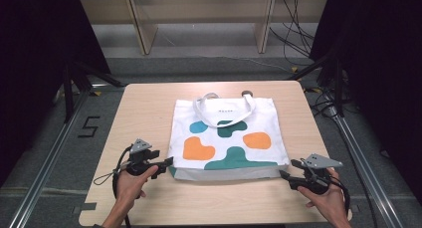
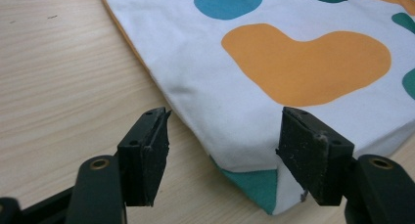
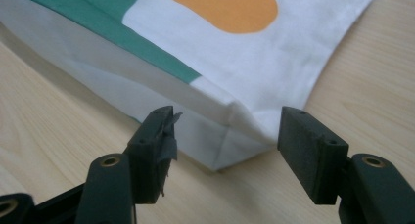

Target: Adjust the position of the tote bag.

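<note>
The tote bag (image 1: 229, 138) lies flat in the middle of the worktop (image 1: 149, 103), its white cloth printed with orange, teal and green blobs, its handles (image 1: 224, 102) folded back toward the far edge and its bottom seam toward the near edge. Each of its two near corners points at one of my grippers.

My left gripper (image 1: 160, 167) sits at the bag's near left corner — in the left gripper view the corner with its teal patch (image 2: 252, 182) lies between my jaws, which stand apart; the right pad is at the cloth, though I cannot tell whether it touches, and the left pad is clear of it over bare wood. My right gripper (image 1: 287, 172) is just off the near right corner; in the right gripper view that folded corner (image 3: 230, 145) lies in the gap between the pads, and neither pad presses on it. Both hands rest low near the worktop's near edge — the left hand (image 1: 130, 185) toward the left, the right hand (image 1: 326, 198) close to the right corner.
</note>
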### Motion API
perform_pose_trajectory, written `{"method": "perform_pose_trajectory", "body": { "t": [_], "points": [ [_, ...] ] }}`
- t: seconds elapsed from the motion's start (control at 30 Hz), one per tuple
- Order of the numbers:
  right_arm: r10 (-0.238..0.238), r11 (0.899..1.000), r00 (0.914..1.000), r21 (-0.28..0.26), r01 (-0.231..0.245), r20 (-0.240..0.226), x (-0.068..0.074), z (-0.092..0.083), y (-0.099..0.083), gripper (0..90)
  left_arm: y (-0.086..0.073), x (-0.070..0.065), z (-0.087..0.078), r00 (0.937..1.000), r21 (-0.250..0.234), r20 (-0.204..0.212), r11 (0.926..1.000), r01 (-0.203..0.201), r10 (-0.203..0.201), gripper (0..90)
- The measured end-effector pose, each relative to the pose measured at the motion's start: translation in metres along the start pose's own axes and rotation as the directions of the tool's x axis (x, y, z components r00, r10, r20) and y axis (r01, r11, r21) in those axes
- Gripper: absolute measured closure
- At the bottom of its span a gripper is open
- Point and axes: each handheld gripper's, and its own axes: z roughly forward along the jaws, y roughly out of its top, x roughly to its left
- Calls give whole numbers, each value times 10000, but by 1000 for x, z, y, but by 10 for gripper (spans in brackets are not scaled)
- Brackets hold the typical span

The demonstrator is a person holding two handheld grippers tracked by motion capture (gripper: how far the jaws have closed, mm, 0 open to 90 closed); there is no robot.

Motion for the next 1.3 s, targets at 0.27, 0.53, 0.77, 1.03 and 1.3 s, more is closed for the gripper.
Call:
{"method": "perform_pose_trajectory", "body": {
  "t": [0.27, 0.53, 0.77, 1.03, 1.3],
  "points": [
    [-1587, 9872, 9867, -233, 1580, -357, 0, 13, 14, 452, 5, -4, 20, 9940, 832, 1089, 9965, 8, -99, 372],
    [-2736, 9606, 9618, 490, 2737, -90, -1, 28, 20, 750, 0, -14, 31, 9871, 694, 1599, 9976, -31, -80, 635],
    [-2618, 9632, 9651, 667, 2605, 115, -17, 34, 26, 847, -11, -38, 40, 9775, 1135, 1957, 9883, -1022, 786, 778],
    [-2432, 9675, 9674, 889, 2367, 712, -46, 54, 45, 846, -16, -76, 50, 9554, 1245, 2675, 9787, -1634, 1254, 828],
    [-2006, 9786, 9727, 707, 1933, 1164, -74, 81, 65, 770, -18, -118, 61, 9301, 1341, 3033, 9571, -2570, 2073, 859]
  ]
}}
